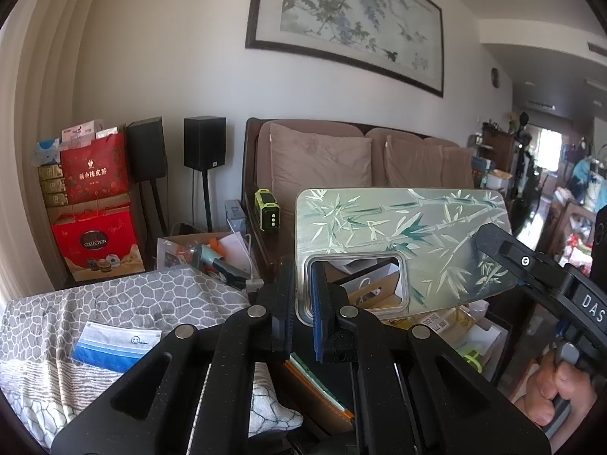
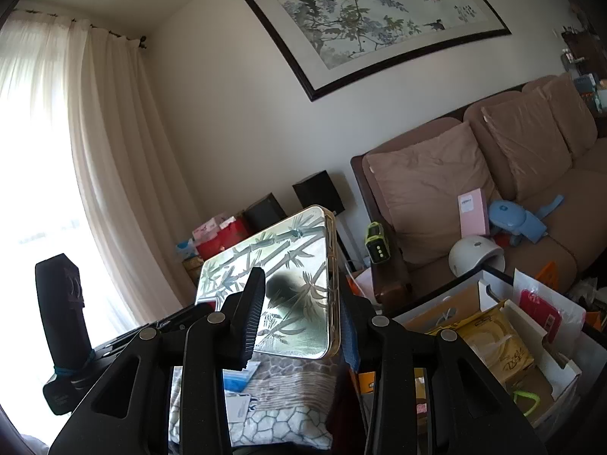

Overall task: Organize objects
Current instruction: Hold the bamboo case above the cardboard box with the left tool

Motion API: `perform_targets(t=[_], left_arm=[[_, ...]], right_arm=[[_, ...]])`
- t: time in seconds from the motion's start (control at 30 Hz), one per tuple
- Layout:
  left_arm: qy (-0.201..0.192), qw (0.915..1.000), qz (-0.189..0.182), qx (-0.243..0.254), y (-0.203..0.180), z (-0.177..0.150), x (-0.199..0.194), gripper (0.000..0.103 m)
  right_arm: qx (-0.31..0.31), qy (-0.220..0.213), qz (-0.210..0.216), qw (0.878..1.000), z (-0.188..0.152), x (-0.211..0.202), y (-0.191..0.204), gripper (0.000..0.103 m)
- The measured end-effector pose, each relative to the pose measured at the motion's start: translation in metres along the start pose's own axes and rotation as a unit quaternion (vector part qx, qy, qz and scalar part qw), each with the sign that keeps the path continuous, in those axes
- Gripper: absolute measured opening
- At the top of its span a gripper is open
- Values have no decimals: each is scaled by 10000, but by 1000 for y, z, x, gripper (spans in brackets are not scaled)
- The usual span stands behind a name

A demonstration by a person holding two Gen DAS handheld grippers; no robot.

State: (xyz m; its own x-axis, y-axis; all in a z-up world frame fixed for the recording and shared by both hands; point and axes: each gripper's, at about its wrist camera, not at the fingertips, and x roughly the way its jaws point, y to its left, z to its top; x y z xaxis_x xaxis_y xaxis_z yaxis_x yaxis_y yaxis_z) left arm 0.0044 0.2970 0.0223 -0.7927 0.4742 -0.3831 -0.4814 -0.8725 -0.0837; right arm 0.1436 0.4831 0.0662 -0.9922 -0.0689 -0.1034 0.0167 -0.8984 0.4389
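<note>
From the left wrist camera: the left gripper [image 1: 303, 303] is clamped on a silvery phone case [image 1: 402, 242] printed with bamboo, its jaws pinched on the strip of case beside the camera cut-out, one finger showing through that opening. The case hangs in the air above a cluttered side area, well clear of the grey stone-patterned blanket [image 1: 114, 303] where a blue-and-white packet [image 1: 114, 345] lies. At far right the right gripper [image 1: 504, 250] reaches to the case's other end, a hand [image 1: 561, 390] squeezing its handle below.

From the right wrist camera: the right gripper's jaws stand apart on either side of the case's near end, one finger [image 2: 250, 314] in front of its face, the other behind its edge; whether the pads actually press on it cannot be told. Beside the sofa [image 2: 493, 189], an open box [image 2: 489, 326] already holds packets and bags.

Judged from this, the sorting is midway at best: the case is lifted and between two tools, not yet put anywhere, and loose items remain on blanket and sofa.
</note>
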Motion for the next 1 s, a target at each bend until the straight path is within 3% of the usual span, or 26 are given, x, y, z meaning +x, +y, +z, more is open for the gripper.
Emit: perform_targets(t=[1.0], left_arm=[[265,9995,-71,150,-12,0,14,8]], right_arm=[[179,162,-212,9995,0,2,-17,36]])
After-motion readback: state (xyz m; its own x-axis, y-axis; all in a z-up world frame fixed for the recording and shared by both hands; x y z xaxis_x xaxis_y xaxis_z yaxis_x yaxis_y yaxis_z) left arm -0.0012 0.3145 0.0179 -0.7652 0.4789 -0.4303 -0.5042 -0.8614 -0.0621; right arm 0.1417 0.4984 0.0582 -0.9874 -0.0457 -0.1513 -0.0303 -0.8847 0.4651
